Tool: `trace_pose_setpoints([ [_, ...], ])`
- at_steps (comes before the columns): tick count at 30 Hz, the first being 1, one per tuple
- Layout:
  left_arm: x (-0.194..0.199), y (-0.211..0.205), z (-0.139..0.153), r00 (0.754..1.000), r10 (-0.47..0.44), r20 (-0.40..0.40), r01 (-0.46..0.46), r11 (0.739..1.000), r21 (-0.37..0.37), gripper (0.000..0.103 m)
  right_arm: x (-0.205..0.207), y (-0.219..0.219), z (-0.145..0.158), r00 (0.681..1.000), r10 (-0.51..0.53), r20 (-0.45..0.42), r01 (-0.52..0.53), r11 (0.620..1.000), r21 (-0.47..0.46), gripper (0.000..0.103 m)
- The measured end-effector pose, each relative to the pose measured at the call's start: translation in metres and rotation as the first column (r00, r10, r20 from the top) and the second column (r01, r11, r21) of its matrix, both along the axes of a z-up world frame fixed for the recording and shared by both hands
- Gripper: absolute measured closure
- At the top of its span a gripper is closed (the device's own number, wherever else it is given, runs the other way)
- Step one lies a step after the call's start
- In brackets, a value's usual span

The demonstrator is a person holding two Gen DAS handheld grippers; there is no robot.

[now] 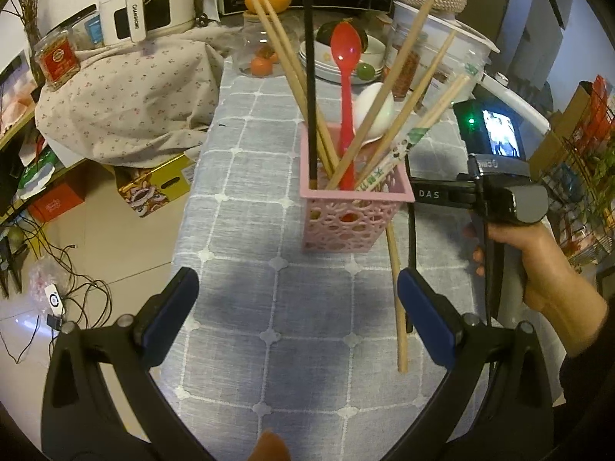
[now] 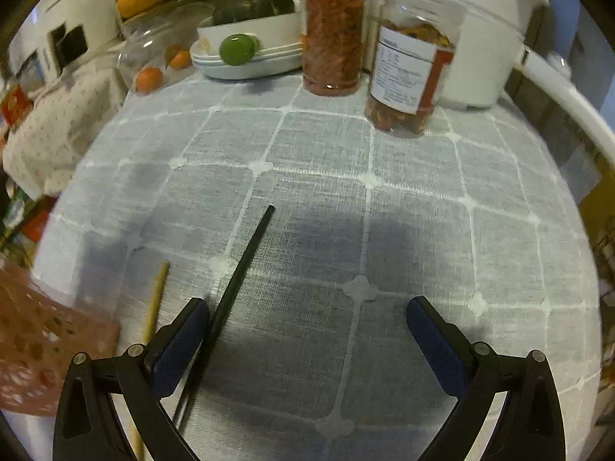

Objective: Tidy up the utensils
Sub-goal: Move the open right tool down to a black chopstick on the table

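A pink lattice basket (image 1: 353, 211) stands on the checked tablecloth and holds several wooden chopsticks (image 1: 292, 61), a black chopstick (image 1: 309, 77), a red spoon (image 1: 346, 77), a white spoon (image 1: 374, 109) and a paper-wrapped pair. My left gripper (image 1: 296, 288) is open, just short of the basket, with nothing between its fingers. A loose wooden chopstick (image 1: 398, 307) and a loose black chopstick (image 2: 246, 261) lie on the cloth right of the basket. My right gripper (image 2: 309, 307) is open over the cloth. The black chopstick runs along the inside of its left finger (image 2: 184, 342).
At the far end stand two food jars (image 2: 332, 38) (image 2: 411, 65), a white pot (image 2: 484, 38), stacked white bowls (image 2: 246, 61) and a glass jar of oranges (image 2: 161, 50). A hand holds the right gripper's body (image 1: 499, 192). A cloth-covered bundle (image 1: 127, 96) sits past the table's left edge.
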State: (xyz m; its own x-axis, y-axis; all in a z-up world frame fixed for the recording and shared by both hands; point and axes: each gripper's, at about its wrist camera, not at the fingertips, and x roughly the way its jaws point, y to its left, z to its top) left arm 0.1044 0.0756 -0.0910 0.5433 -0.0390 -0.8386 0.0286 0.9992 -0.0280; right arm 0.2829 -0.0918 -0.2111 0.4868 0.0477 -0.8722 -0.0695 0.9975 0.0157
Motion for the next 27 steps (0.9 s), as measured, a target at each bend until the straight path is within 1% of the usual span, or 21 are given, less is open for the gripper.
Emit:
trace_pose_setpoints([
  [5,0.002,0.0,0.0,1.0,0.0,-0.014,0.0,1.0,-0.016,0.0,0.003,-0.001,-0.001,1.0,0.009,-0.008,-0.009,1.0,0.0,0.0],
  [7,0.002,0.001,-0.001,1.0,-0.003,-0.019,0.002,1.0,-0.018,0.0,0.003,-0.002,0.002,1.0,0.005,-0.007,-0.005,1.0,0.016,0.0],
  [10,0.002,0.001,-0.001,1.0,-0.004,-0.023,0.004,1.0,-0.018,0.0,-0.005,0.0,0.009,0.997,0.047,0.059,-0.052,0.996,0.078,0.0],
  [13,0.002,0.002,-0.001,1.0,-0.003,-0.025,0.003,1.0,-0.022,0.0,-0.012,0.009,0.013,0.986,0.112,0.126,-0.119,0.992,0.047,0.0],
  [14,0.002,0.002,0.0,1.0,-0.003,-0.024,0.003,1.0,-0.024,0.0,-0.011,0.012,0.012,0.984,0.124,0.131,-0.131,0.99,0.044,0.002],
  [16,0.002,0.002,0.0,1.0,-0.005,-0.023,0.004,1.0,-0.024,0.0,-0.012,0.011,0.012,0.98,0.137,0.145,-0.147,0.987,0.06,0.008],
  [17,0.001,0.002,0.0,1.0,-0.004,-0.023,0.004,1.0,-0.024,0.0,-0.013,0.009,0.012,0.979,0.141,0.146,-0.152,0.986,0.067,0.01],
  [24,0.0,0.001,0.0,1.0,-0.007,-0.024,0.006,1.0,-0.024,0.0,-0.016,0.022,0.012,0.962,0.23,0.15,-0.242,0.968,0.07,0.01],
  [27,0.0,0.0,0.0,1.0,-0.011,-0.026,0.01,1.0,-0.024,0.0,-0.016,0.033,0.009,0.954,0.267,0.138,-0.273,0.962,0.028,0.01],
])
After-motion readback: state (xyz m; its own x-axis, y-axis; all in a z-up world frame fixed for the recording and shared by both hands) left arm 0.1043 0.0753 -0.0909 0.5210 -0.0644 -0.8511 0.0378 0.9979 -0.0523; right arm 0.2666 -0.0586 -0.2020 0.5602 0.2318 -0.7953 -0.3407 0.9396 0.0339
